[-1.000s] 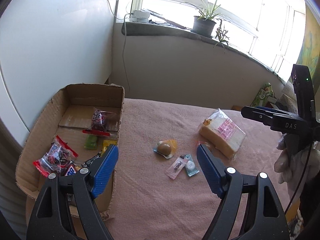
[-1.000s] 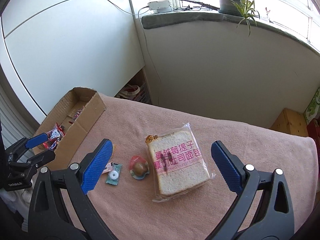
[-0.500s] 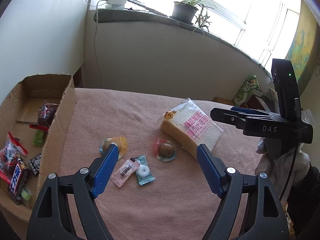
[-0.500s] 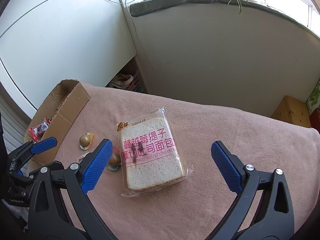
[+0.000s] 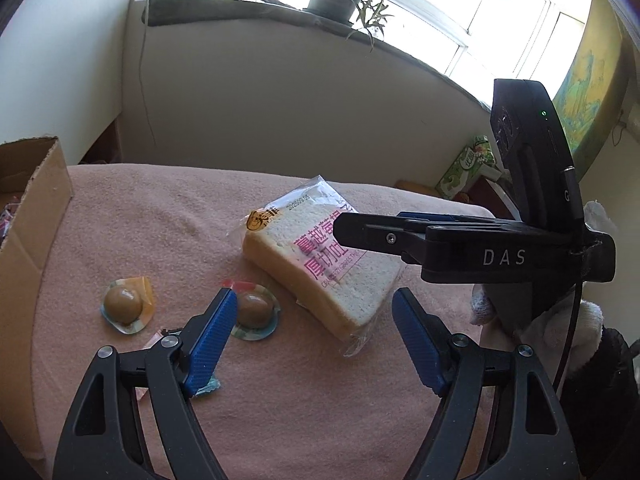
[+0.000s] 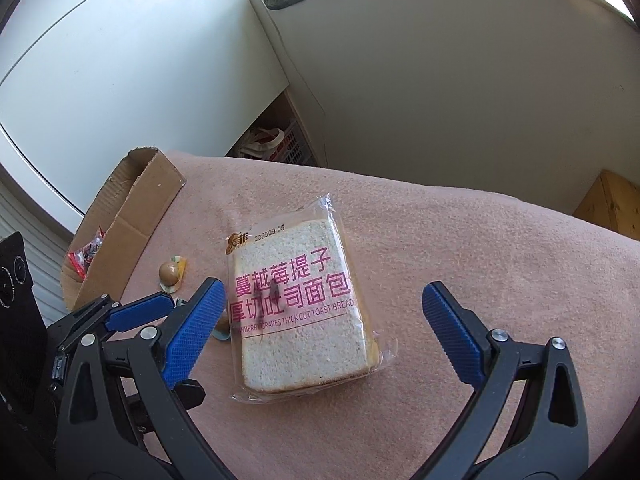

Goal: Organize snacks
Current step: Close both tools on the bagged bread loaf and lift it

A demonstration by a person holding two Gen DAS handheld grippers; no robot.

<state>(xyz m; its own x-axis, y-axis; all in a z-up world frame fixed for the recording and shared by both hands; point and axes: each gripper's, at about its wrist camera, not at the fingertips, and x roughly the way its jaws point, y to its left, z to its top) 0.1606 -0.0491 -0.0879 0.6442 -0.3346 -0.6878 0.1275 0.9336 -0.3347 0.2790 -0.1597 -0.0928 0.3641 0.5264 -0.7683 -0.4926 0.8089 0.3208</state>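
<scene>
Toast bread packet, sealed in clear wrap with pink lettering, lies flat on the pink blanket at table centre. Right gripper hovers over it, jaws wide, the packet framed between its blue pads, no contact visible. Left gripper also stands wide and holds nothing; its left pad sits just beside a jelly cup at the packet's 8 o'clock. A second, yellow-lidded jelly cup lies further toward 9 o'clock. Cardboard box stands at the blanket's 10 o'clock edge, red-wrapped snacks visible inside.
</scene>
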